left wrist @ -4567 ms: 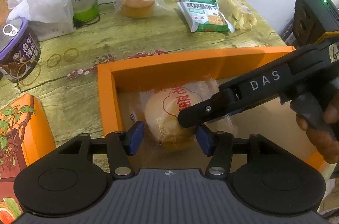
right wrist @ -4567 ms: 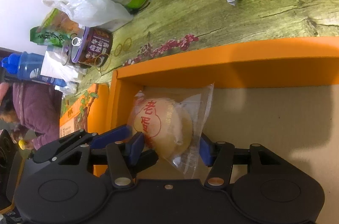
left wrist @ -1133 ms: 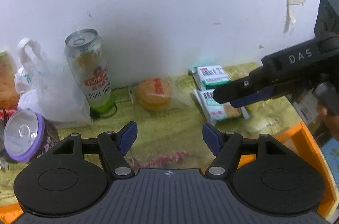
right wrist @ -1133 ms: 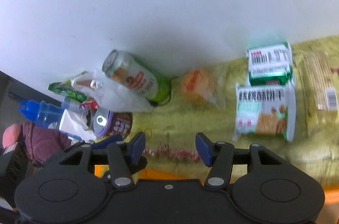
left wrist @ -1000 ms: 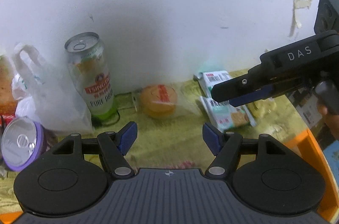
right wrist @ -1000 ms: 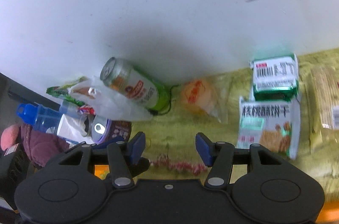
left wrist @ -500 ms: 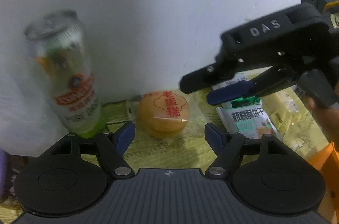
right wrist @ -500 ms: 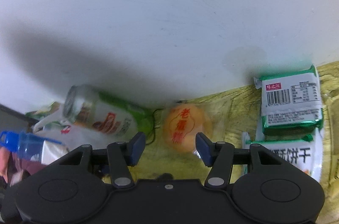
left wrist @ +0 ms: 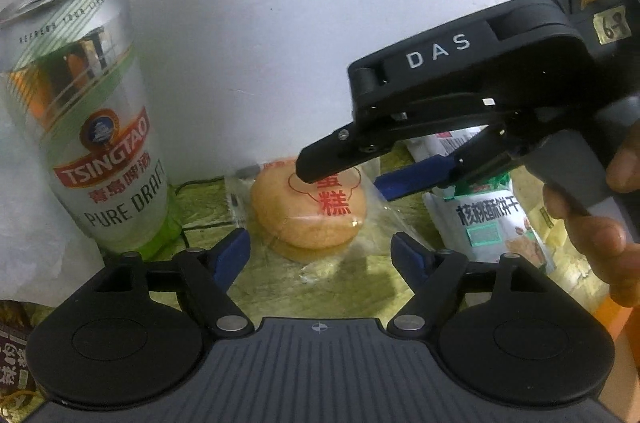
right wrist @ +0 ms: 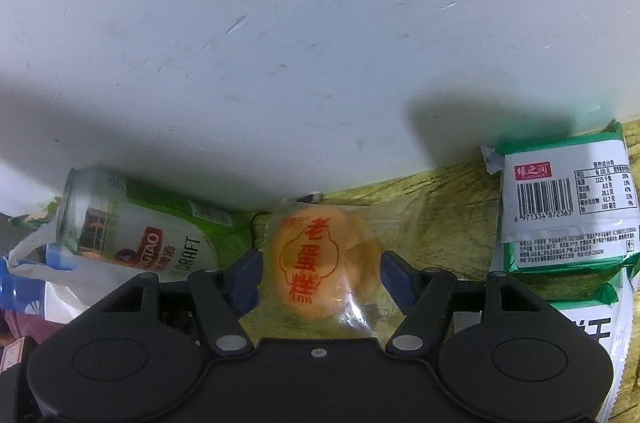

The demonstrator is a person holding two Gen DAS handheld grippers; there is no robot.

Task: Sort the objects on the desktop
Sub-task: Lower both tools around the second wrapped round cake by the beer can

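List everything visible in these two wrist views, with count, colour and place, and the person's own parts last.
Wrapped cake: one, orange-yellow with red print, clear wrapper, on the table by the wall.
Beer can: one, silver and green, upright, left of the cake.
Biscuit packs: two, green and white, right of the cake.
White plastic bag: one, by the can.
Table: one, yellow-green wood grain.
Wall: white, behind everything.
Left gripper: black, blue pads, jaws opening, either side of the cake, not touching.
Right gripper: same, jaws opening around the cake.
Hand: one, holding the right gripper's handle.
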